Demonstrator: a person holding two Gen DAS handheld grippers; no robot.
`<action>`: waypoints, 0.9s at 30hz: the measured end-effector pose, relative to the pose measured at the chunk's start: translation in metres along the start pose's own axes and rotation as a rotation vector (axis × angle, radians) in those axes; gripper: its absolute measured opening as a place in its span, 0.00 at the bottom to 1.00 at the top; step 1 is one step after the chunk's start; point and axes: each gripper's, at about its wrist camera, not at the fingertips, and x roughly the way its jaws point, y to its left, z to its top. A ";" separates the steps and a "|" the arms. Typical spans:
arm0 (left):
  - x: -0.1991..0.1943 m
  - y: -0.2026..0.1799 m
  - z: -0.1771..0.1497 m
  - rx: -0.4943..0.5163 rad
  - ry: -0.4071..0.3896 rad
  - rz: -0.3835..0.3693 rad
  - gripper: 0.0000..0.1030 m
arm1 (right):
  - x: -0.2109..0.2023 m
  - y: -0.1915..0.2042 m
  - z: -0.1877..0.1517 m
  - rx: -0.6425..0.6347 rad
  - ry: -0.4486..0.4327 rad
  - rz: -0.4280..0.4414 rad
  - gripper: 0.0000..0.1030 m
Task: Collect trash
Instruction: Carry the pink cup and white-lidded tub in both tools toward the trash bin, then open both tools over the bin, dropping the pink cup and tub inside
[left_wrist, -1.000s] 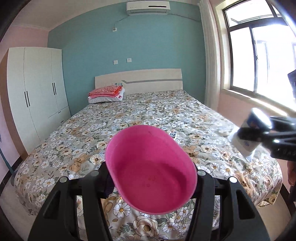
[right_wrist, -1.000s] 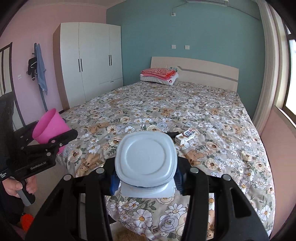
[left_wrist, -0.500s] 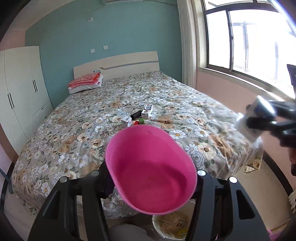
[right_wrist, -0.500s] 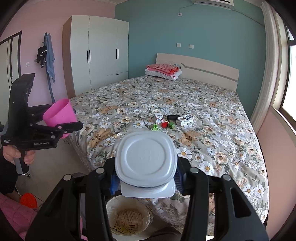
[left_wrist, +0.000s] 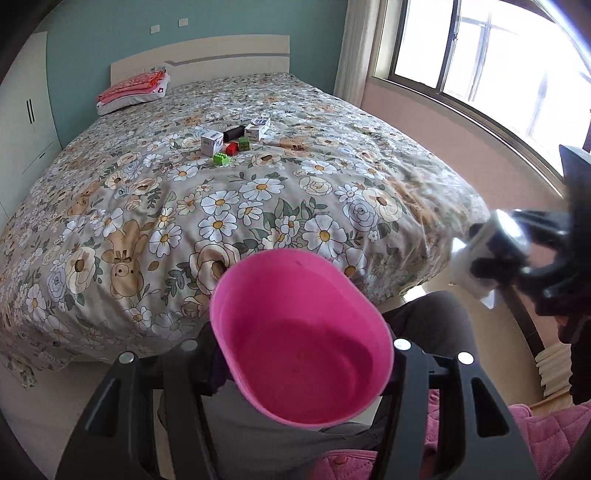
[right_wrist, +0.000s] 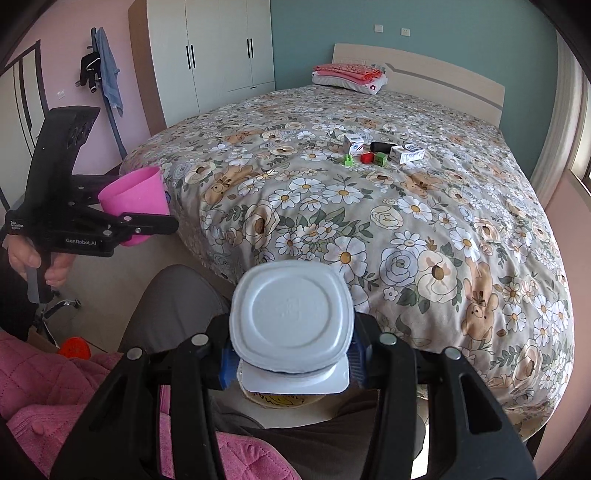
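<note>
My left gripper (left_wrist: 295, 345) is shut on a pink plastic cup (left_wrist: 303, 354), whose open mouth faces the camera and looks empty. The right wrist view shows the same cup (right_wrist: 135, 199) from the side at the left, held over the floor beside the bed's corner. My right gripper (right_wrist: 293, 338) is shut on a white square yogurt tub (right_wrist: 291, 321) with its flat base toward the camera. In the left wrist view that tub (left_wrist: 480, 258) appears blurred at the right edge. Just under the tub peeks a bin (right_wrist: 275, 399) with a yellowish lining, mostly hidden.
A floral-covered bed (left_wrist: 184, 206) fills the space ahead, with small boxes (left_wrist: 211, 141), a black item and green and red blocks (left_wrist: 221, 159) on it. A person's grey-trousered legs (right_wrist: 173, 302) and a pink quilted garment (right_wrist: 48, 384) lie below. White wardrobe (right_wrist: 221, 55) at the back left.
Both grippers have sunk and tipped downward at the foot of the bed, so the bed has risen in both views. The person's legs have come into view. Both holds are unchanged.
</note>
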 end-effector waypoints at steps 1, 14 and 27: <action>0.007 0.001 -0.005 -0.003 0.020 -0.006 0.57 | 0.009 0.001 -0.005 0.007 0.021 0.010 0.46; 0.122 0.007 -0.060 -0.055 0.301 -0.062 0.57 | 0.109 -0.013 -0.064 0.160 0.257 0.100 0.46; 0.228 0.000 -0.096 -0.097 0.491 -0.109 0.57 | 0.220 -0.026 -0.107 0.273 0.465 0.154 0.46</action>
